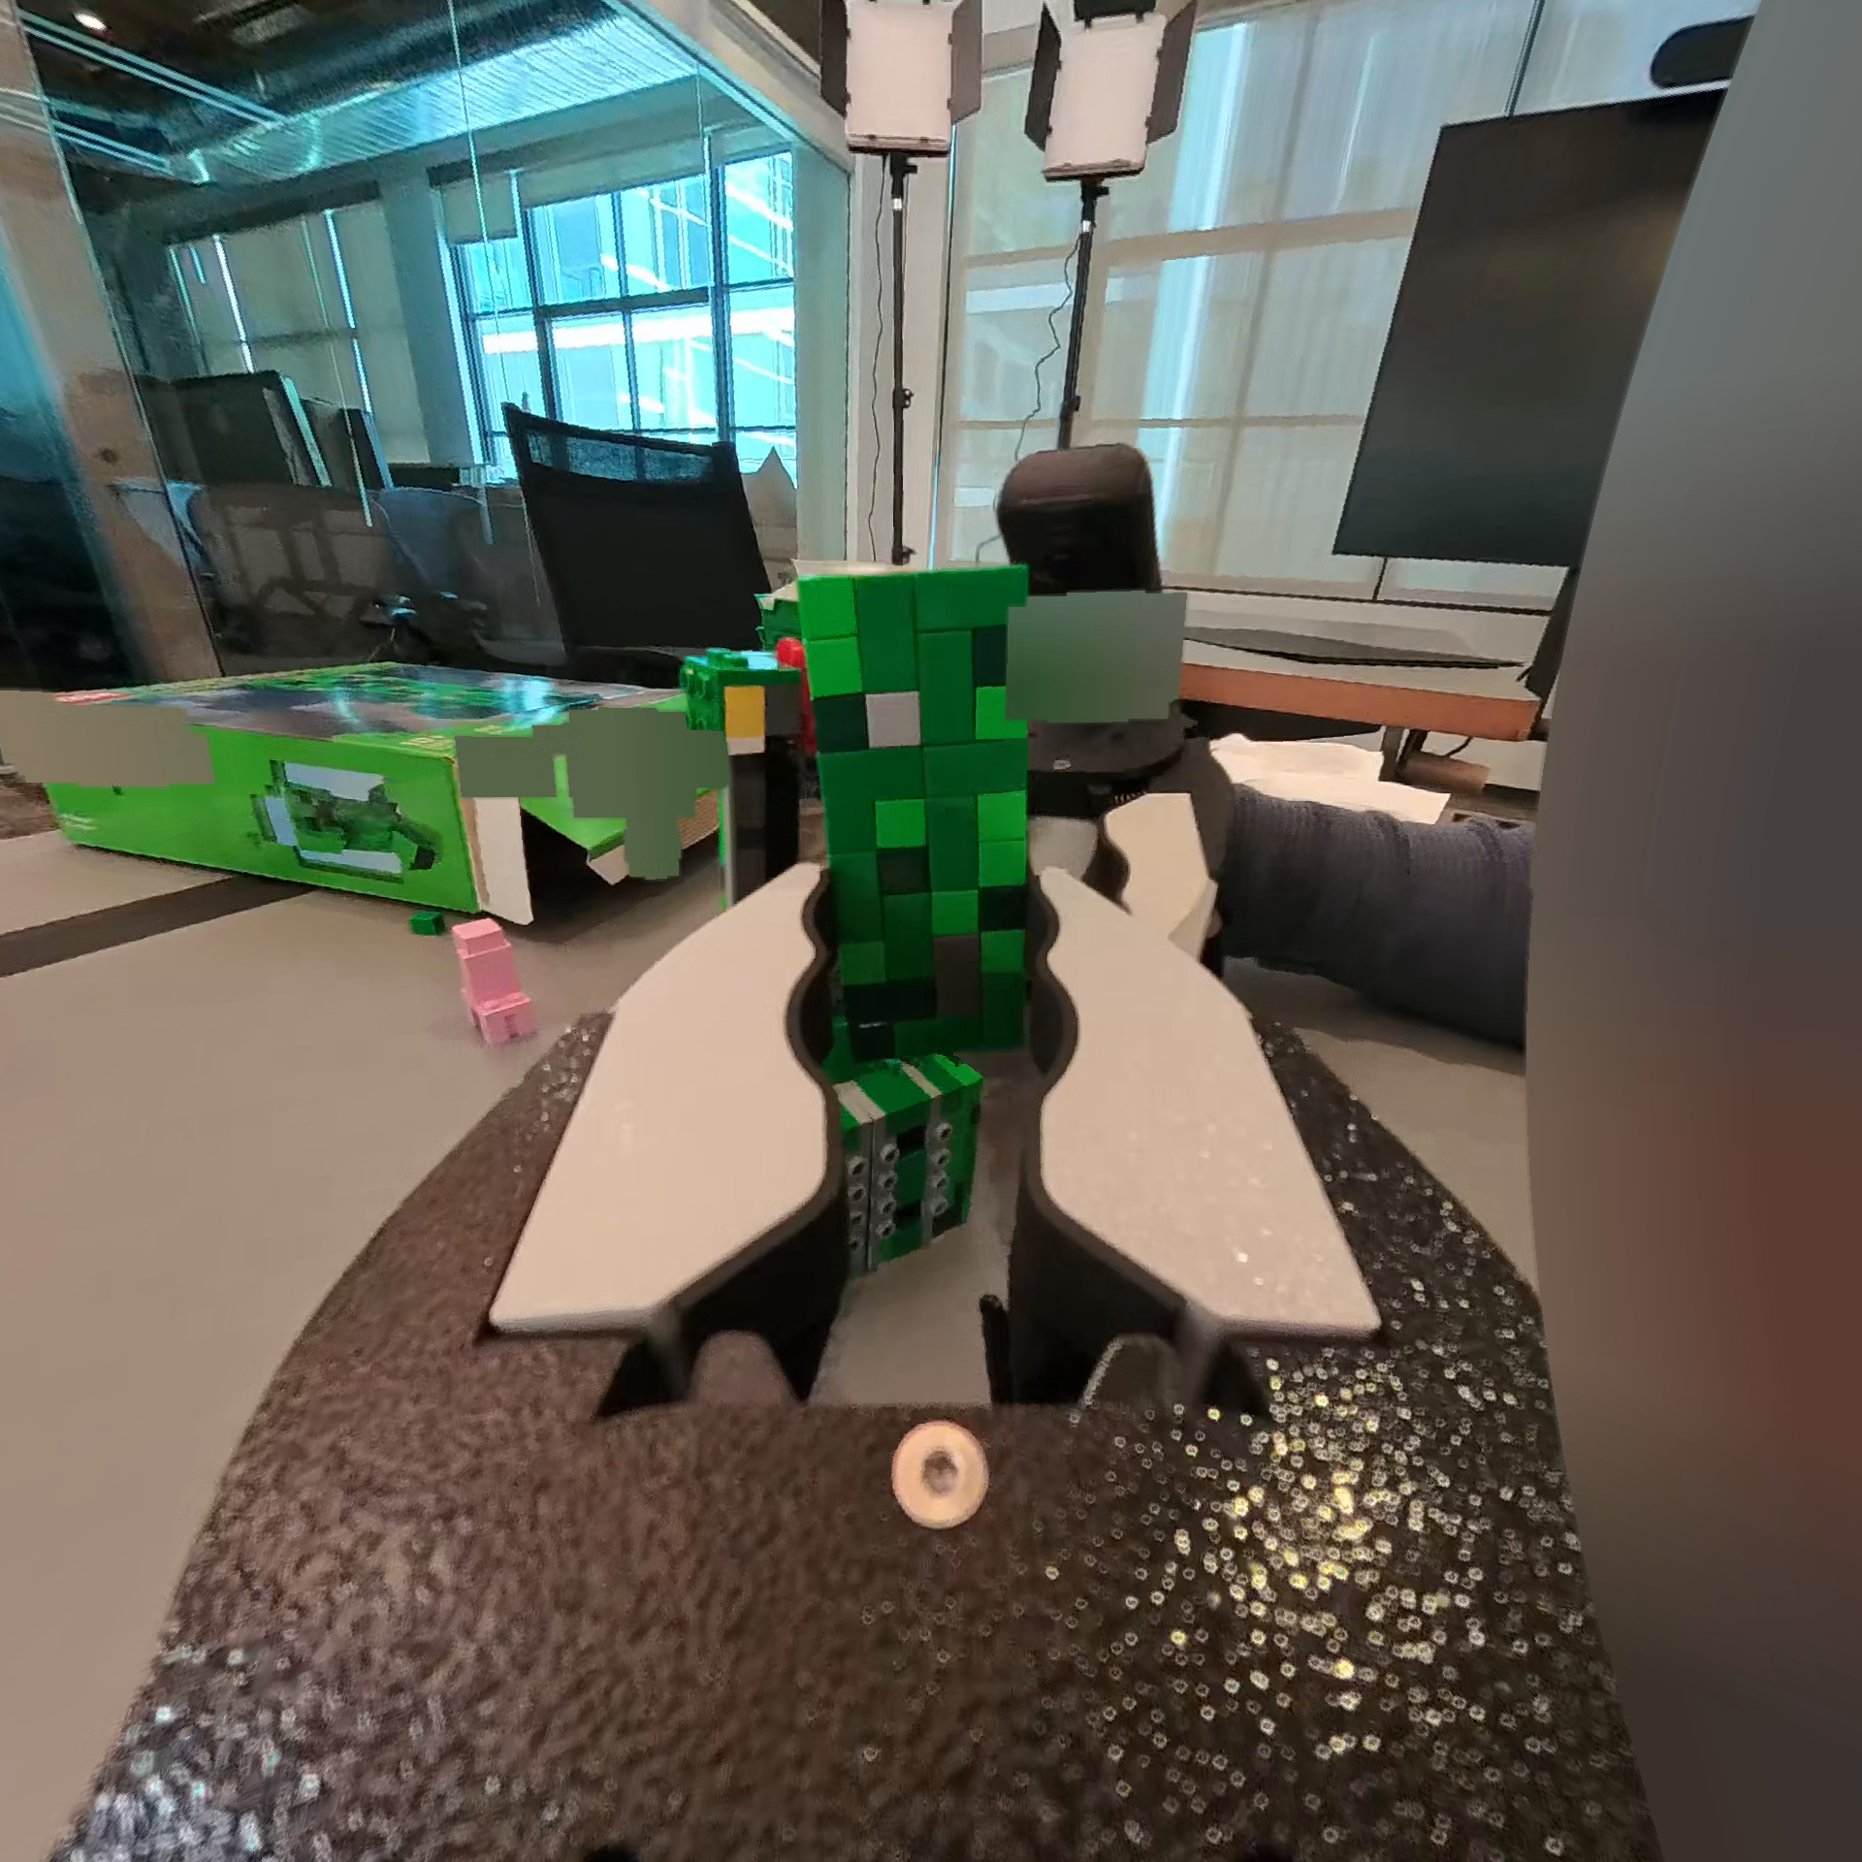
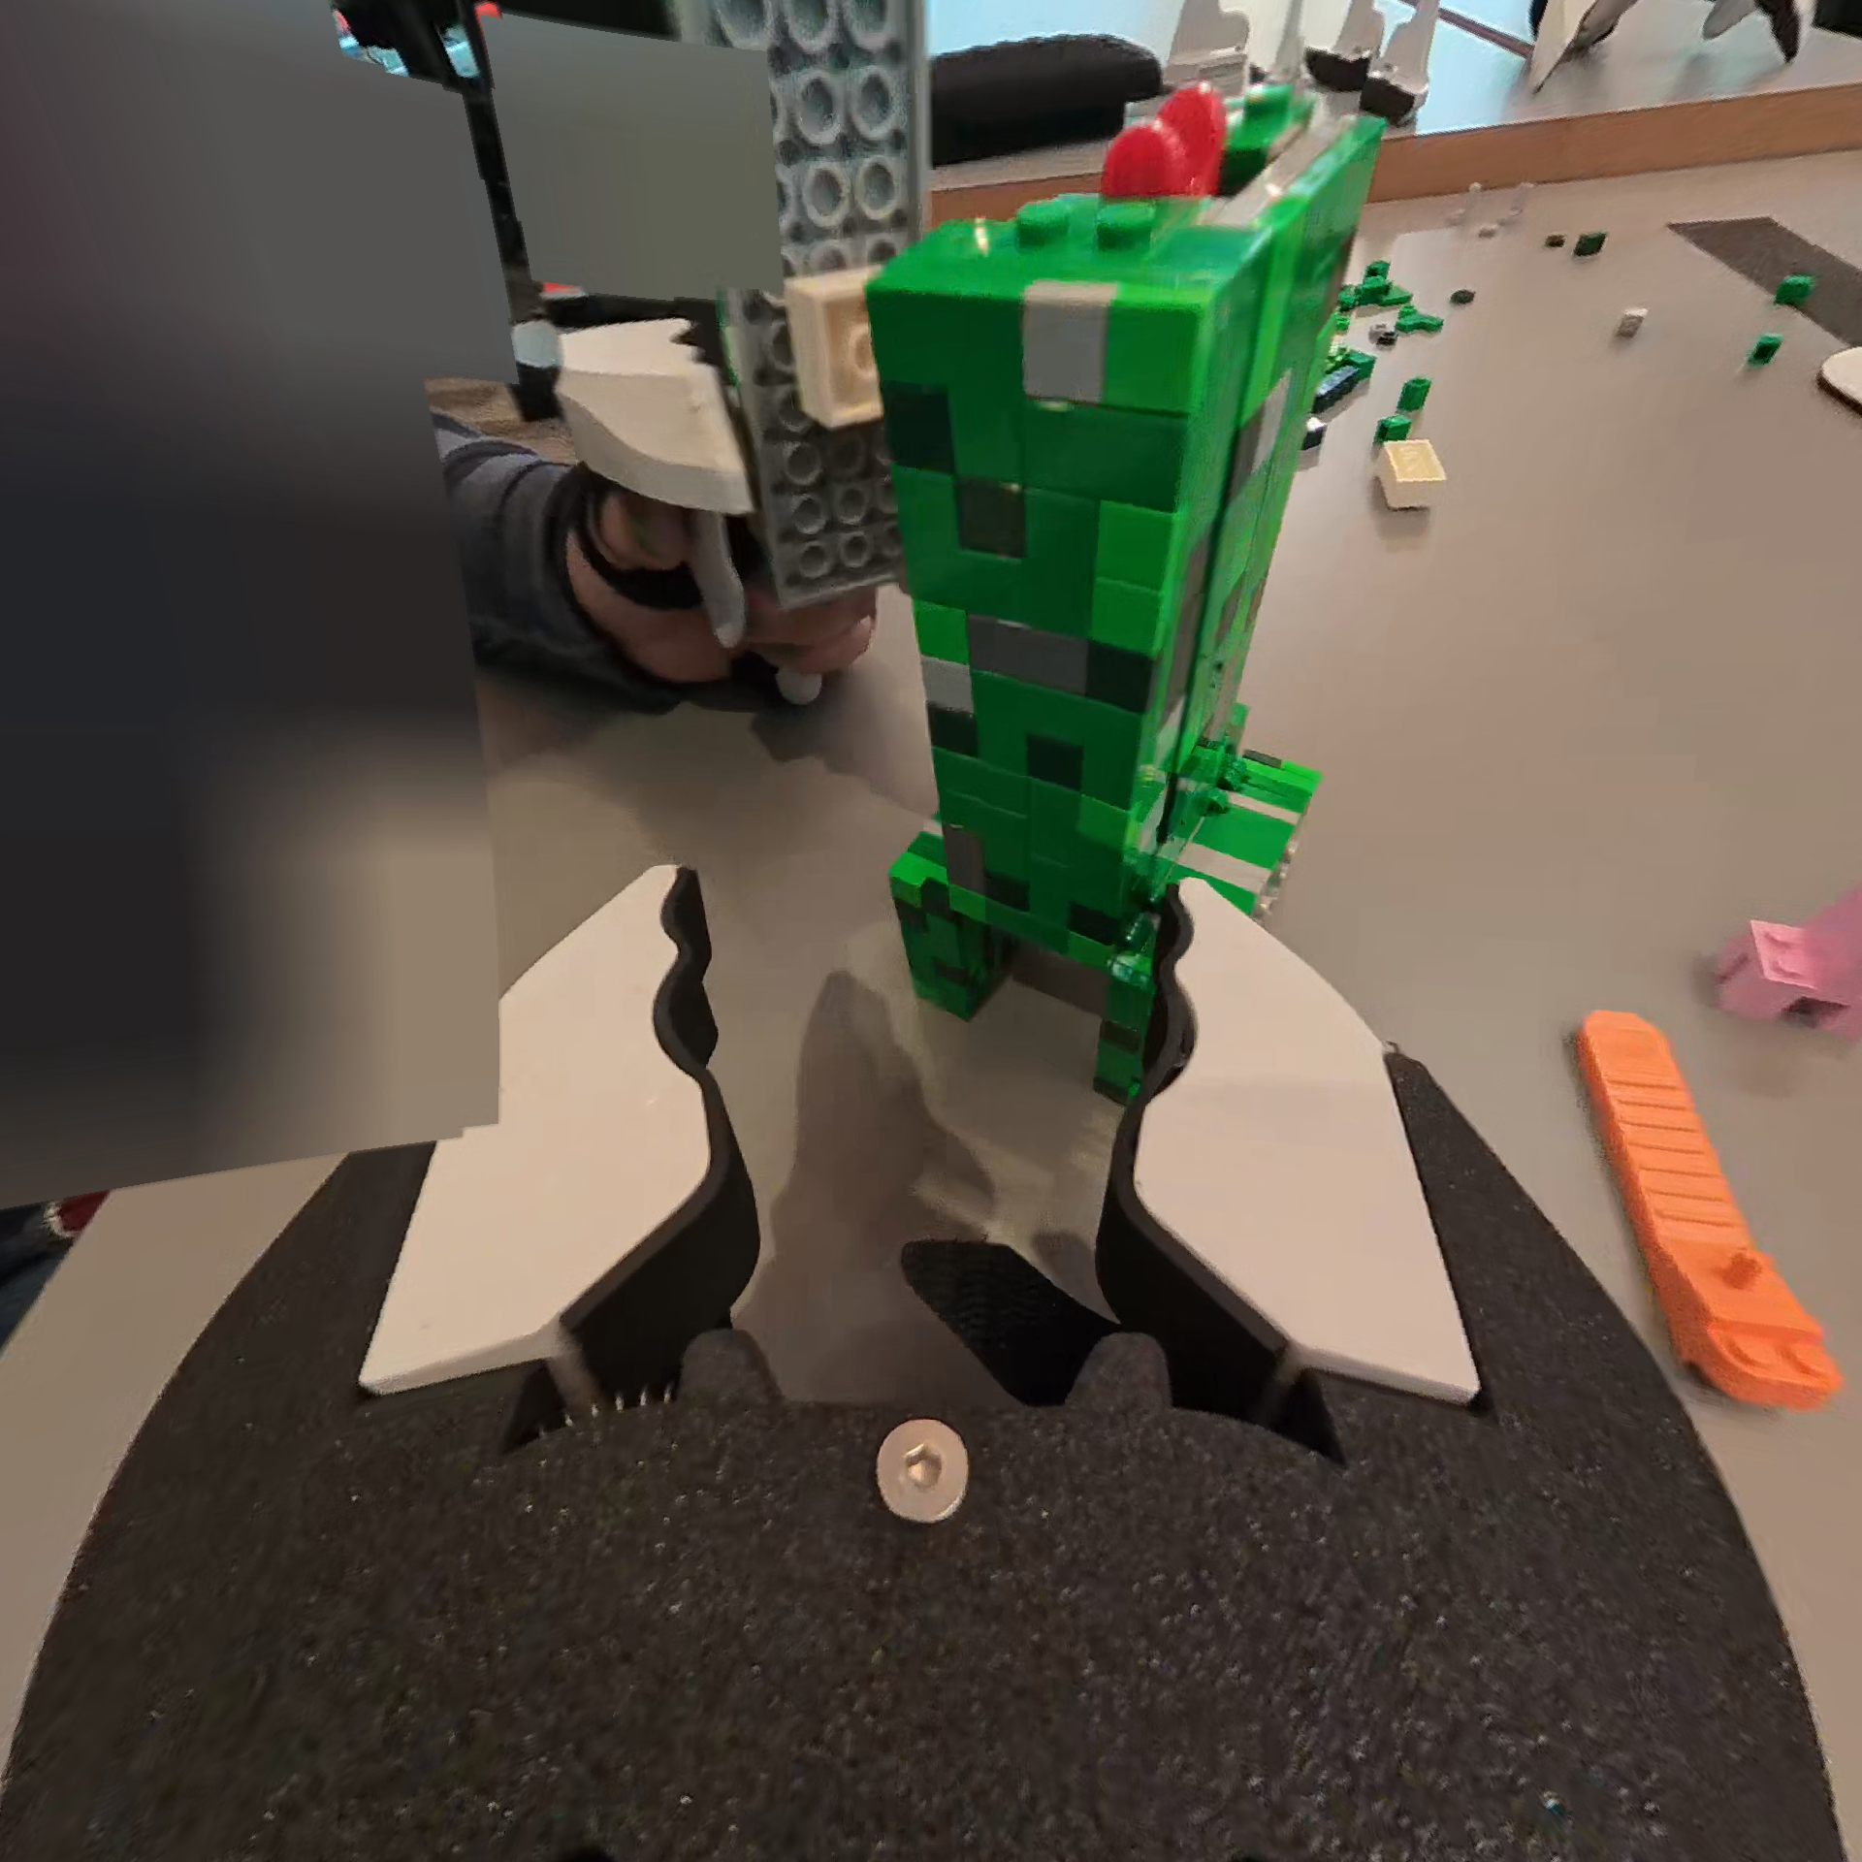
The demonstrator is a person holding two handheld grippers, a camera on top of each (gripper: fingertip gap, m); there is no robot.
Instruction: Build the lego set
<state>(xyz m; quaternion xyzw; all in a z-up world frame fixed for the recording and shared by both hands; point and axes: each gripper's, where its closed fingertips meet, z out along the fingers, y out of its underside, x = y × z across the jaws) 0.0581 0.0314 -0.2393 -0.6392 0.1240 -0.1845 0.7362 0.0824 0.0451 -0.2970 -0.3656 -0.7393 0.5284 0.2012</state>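
A tall green brick figure [image 1: 922,806] stands on the grey table [image 1: 252,1108]. My left gripper [image 1: 927,887] is shut on its body, with a pad against each side. The figure's green feet [image 1: 912,1149] lie between my fingers lower down. In the right wrist view the figure [image 2: 1068,564] stands upright, with red pieces [image 2: 1169,141] on top and a grey studded plate [image 2: 826,383] at its upper left. The left gripper's finger [image 2: 655,423] sits against that plate. My right gripper [image 2: 932,887] is wide open and empty. Its right fingertip [image 2: 1199,927] is right beside the figure's foot.
An open green box [image 1: 302,786] lies at the back left. A pink brick animal [image 1: 489,982] stands near it and also shows in the right wrist view [image 2: 1793,972]. An orange brick separator [image 2: 1703,1209], a cream brick [image 2: 1411,469] and loose green bricks [image 2: 1390,302] lie to the right.
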